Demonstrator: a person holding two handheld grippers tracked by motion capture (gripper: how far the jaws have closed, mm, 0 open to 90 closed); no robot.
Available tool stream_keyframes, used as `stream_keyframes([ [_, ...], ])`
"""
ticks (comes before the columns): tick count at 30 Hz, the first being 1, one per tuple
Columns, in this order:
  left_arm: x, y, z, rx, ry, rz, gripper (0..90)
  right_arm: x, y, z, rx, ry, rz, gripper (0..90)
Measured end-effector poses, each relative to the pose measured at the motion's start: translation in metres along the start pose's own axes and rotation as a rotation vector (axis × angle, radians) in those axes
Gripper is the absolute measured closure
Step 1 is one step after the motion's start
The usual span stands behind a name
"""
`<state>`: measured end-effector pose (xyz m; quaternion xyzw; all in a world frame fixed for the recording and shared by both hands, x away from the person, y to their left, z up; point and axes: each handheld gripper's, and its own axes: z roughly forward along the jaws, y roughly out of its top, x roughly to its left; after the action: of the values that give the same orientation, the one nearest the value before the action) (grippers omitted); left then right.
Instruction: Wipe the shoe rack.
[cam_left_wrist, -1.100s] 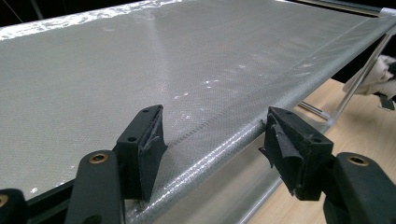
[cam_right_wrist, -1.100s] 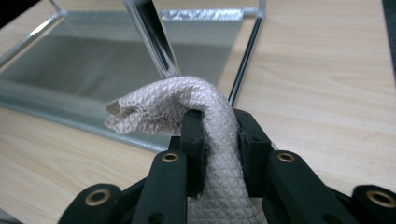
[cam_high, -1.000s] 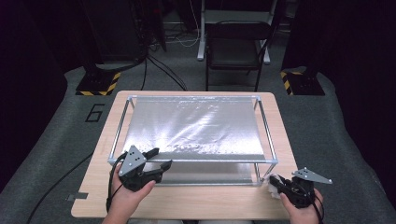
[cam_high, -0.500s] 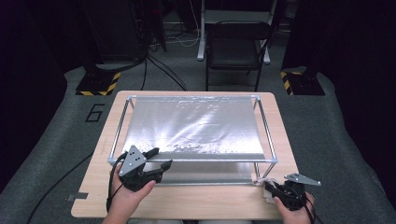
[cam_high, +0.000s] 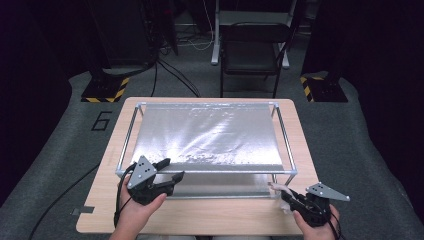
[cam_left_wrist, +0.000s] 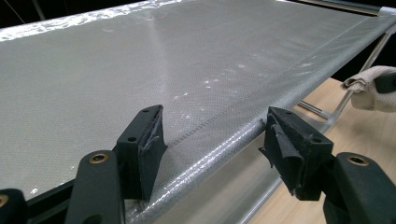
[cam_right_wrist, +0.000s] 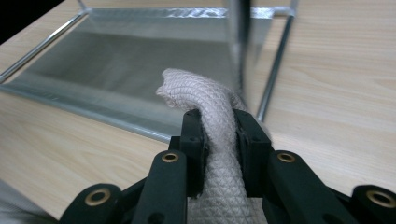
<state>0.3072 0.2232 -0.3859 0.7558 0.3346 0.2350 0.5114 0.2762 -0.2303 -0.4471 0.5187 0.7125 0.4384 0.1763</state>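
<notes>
A metal-framed rack with a shiny silver mesh sheet stretched over its top stands on the wooden table. My left gripper is at the rack's front left edge, open. In the left gripper view its jaws straddle the sheet's front edge without pressing on it. My right gripper is near the front right corner of the rack, shut on a cream woven cloth. The cloth bulges up between the closed jaws of the right gripper. It also shows far right as the cloth.
The rack's corner post and lower frame bar stand just ahead of the right gripper. Behind the table are a black chair, two stands with yellow-black striped bases, and floor cables.
My right gripper has shifted slightly left toward the rack's front right corner, still holding the cloth. The left gripper has not moved.
</notes>
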Motion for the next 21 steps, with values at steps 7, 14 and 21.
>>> stream_keyframes([
  [7, 0.000, 0.000, 0.000, -0.002, -0.001, -0.001, 37.7, 0.018, -0.002, 0.021, 0.024, 0.045, -0.043, 75.5],
  [14, 0.000, 0.000, 0.000, -0.001, -0.003, -0.002, 37.6, 0.035, -0.004, 0.056, 0.057, 0.060, -0.080, 75.5],
  [21, 0.001, 0.000, 0.000, -0.002, -0.007, 0.001, 37.6, 0.046, 0.002, 0.086, 0.049, 0.062, -0.109, 75.1],
])
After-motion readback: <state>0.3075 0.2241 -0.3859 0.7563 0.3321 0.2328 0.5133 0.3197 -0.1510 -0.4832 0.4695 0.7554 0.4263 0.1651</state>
